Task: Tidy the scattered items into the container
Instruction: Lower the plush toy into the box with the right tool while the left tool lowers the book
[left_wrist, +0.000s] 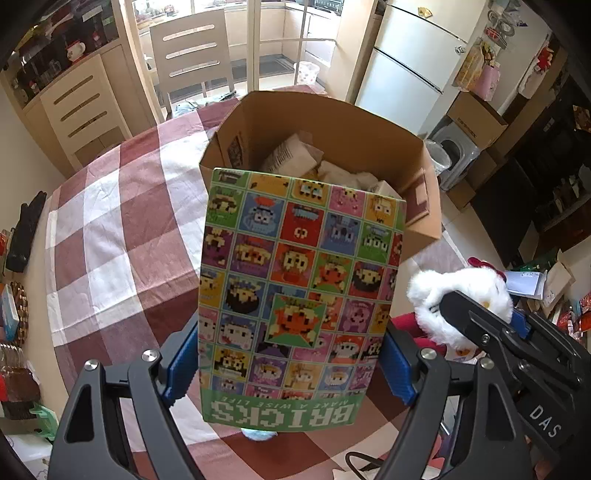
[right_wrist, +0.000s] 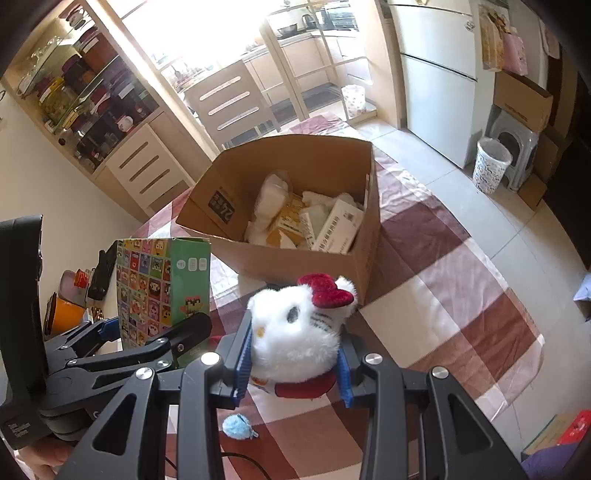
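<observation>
My left gripper (left_wrist: 290, 356) is shut on a colourful "BRICKS" box (left_wrist: 295, 295) and holds it upright above the table, just in front of the open cardboard box (left_wrist: 417, 173). The bricks box also shows in the right wrist view (right_wrist: 159, 288). My right gripper (right_wrist: 295, 365) is shut on a white plush cat with a red bow (right_wrist: 299, 332), held above the table near the cardboard box (right_wrist: 295, 266). The plush also shows in the left wrist view (left_wrist: 458, 302). The cardboard box holds white packets and a yellow pack (right_wrist: 291, 221).
A small blue fuzzy toy (right_wrist: 238, 427) lies on the red-and-white checked tablecloth (left_wrist: 122, 229) below the grippers. A black cable (left_wrist: 364, 463) lies near the table's front edge. Chairs (left_wrist: 192, 55) and cabinets stand behind the table; a fridge (right_wrist: 436, 74) stands at the right.
</observation>
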